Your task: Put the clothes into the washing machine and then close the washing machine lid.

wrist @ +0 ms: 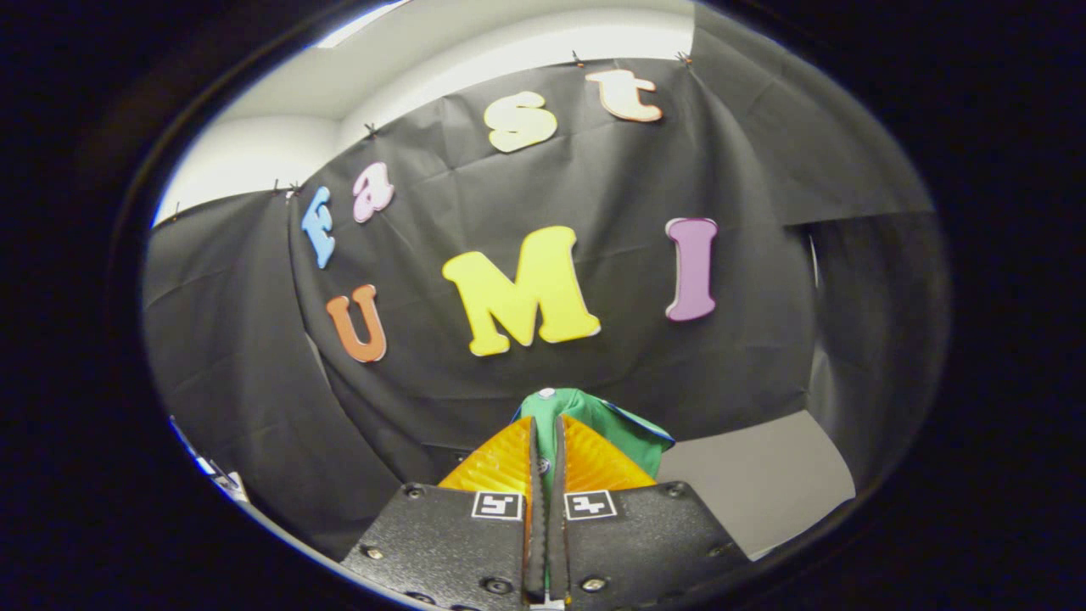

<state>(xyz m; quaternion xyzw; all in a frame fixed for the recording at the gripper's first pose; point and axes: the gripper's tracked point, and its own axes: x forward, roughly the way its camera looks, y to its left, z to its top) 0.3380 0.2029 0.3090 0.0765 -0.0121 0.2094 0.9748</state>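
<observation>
Pinching a green garment [594, 420], fingers [501, 462] closed, black cloth wall [594, 170] beyond

Your gripper [547, 441] has its two fingers squeezed tight on a green cloth [594, 420]. The cloth sticks out at the fingers' 12 and 1 o'clock, lifted up before the black wall [237, 356].

Black cloth wall [543, 212], creased, pinned along top edge. White ceiling [441, 76] above, brightly lit. Grey flat surface [755, 484] at wall's foot.
</observation>
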